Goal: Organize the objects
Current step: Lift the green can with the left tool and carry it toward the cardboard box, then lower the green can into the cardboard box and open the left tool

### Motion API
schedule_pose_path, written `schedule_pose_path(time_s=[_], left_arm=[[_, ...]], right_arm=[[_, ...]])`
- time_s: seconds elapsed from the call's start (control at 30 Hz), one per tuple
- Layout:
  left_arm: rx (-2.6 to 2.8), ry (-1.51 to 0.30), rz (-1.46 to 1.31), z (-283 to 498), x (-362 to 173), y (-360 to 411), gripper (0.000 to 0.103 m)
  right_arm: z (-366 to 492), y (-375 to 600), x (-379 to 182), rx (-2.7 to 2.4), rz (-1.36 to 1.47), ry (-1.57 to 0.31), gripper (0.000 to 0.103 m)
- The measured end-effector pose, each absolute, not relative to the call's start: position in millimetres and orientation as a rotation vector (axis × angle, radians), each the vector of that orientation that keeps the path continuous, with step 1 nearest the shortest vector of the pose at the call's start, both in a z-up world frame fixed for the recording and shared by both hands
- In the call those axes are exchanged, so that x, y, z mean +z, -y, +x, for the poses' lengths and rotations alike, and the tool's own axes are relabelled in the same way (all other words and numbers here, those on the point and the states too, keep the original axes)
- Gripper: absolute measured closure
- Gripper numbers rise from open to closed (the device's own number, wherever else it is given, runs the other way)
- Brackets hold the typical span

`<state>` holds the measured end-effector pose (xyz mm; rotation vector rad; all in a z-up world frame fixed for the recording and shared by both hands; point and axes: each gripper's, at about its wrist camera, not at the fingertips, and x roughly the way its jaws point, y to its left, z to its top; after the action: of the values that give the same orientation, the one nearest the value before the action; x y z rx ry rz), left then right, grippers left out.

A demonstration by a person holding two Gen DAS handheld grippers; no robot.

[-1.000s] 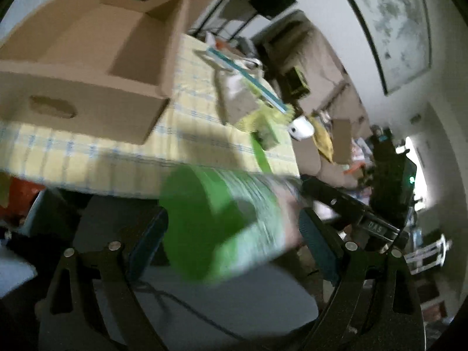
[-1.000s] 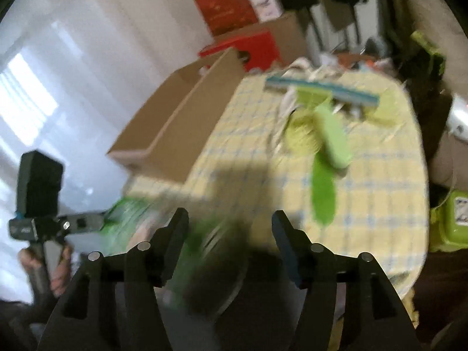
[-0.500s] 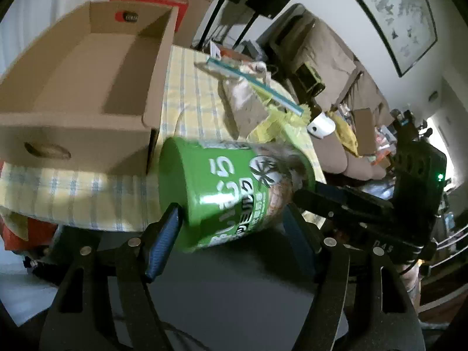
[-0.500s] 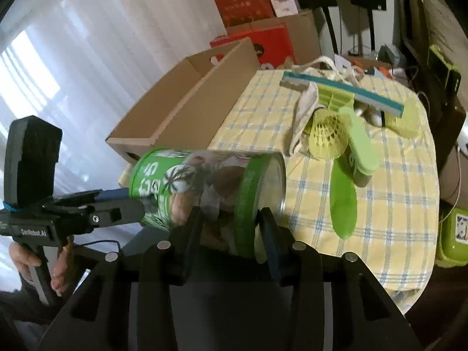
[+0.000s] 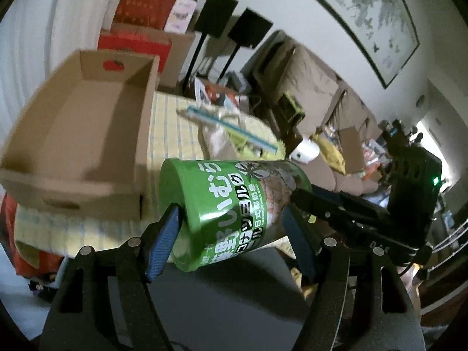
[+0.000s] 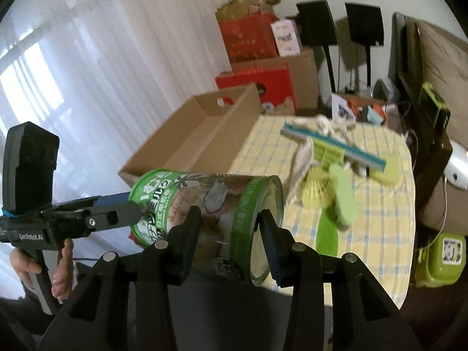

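done: 0 boxed, open brown cardboard box (image 5: 84,134) bare | now: both jaws pinching green cylindrical can (image 5: 231,204) above yellow-checked desk (image 6: 386,213) | left: can, green brush (image 6: 339,199), blue-edged squeegee (image 6: 333,146)

We are seeing the cardboard box (image 6: 199,143) sitting on the table (image 6: 389,219). Right of the box, a squeegee (image 6: 333,146) is lying on a cloth bag (image 6: 301,161), with a brush (image 6: 336,196) in front of them.

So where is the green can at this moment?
The green can lies on its side in the air, held by the left gripper and right gripper, near the cardboard box.
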<state>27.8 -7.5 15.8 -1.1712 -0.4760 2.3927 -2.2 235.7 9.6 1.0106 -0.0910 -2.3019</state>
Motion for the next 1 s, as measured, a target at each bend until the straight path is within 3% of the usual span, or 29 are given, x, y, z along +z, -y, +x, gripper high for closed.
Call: schedule_pose_path(time_s=[0.47, 1.0], left_arm=[[2.586, 0.551, -1.079, -12, 67, 83, 0.036], [2.62, 0.648, -1.169, -53, 39, 145, 0.036]], right_arm=[[-42, -153, 57, -2.235, 0.917, 0.074, 0.061], [-84, -82, 31, -2.185, 1.0, 0.105, 0.061]])
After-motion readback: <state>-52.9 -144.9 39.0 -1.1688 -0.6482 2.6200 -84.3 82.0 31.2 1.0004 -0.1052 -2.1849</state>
